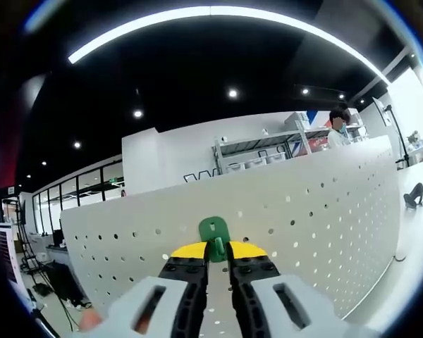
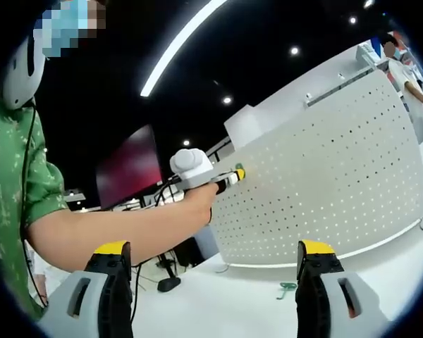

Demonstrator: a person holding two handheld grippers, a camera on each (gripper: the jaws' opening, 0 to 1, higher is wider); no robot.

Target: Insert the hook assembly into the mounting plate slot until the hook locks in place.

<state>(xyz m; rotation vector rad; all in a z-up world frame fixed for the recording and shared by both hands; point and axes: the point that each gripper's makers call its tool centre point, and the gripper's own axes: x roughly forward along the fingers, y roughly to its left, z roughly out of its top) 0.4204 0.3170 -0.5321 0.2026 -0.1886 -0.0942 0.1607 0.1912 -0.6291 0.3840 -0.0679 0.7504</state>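
Left gripper, low centre of the left gripper view: jaws clamped on the green hook, pressed up against the white pegboard, probably lining its prongs with a slot. In the right gripper view, a bare forearm crosses from the left, carrying that gripper to the board's upper left corner. Right gripper, bottom of frame: jaws spread wide, empty, held back over the table, likely keeping everything visible. A second green piece lies on the table, lower centre.

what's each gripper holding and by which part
The left gripper clamps the green plastic hook by its lower stem; the right gripper is open, holding nothing.
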